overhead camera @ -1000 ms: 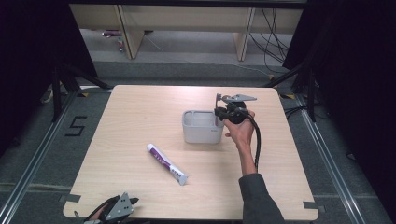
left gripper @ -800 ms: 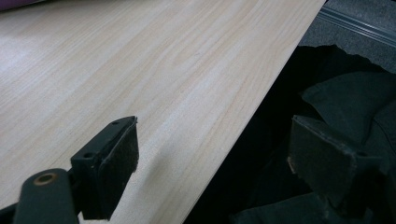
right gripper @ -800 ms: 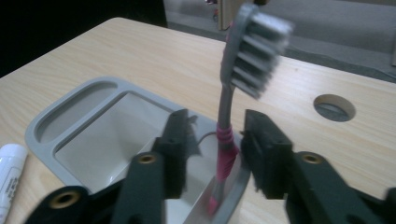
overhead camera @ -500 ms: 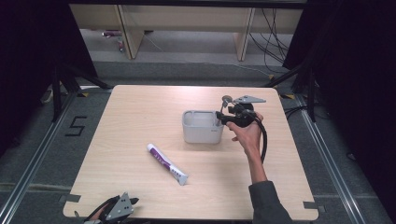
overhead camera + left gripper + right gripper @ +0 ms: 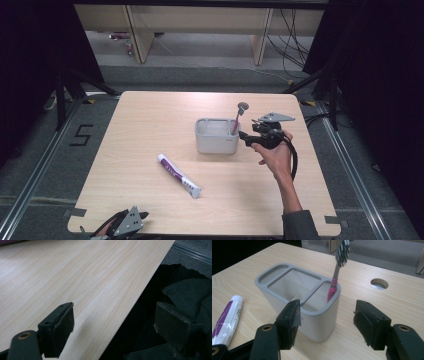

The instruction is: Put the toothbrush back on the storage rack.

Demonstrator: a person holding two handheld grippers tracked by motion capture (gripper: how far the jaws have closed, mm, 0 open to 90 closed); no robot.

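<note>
Toothbrush (image 5: 336,277) stands tilted in the end compartment of the holder (image 5: 216,142), near mid-table (image 5: 150,130). Toothpaste tube (image 5: 179,175) lies left of and in front of the holder. Right gripper (image 5: 246,138) sits just right of the holder, left gripper (image 5: 134,220) at the table's near-left edge.

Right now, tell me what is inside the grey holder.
A pink toothbrush stands handle-down in an end compartment of the grey holder, bristles above the rim. The middle compartment looks empty; the holder's walls hide the far slot's floor and the brush's lower handle.
</note>
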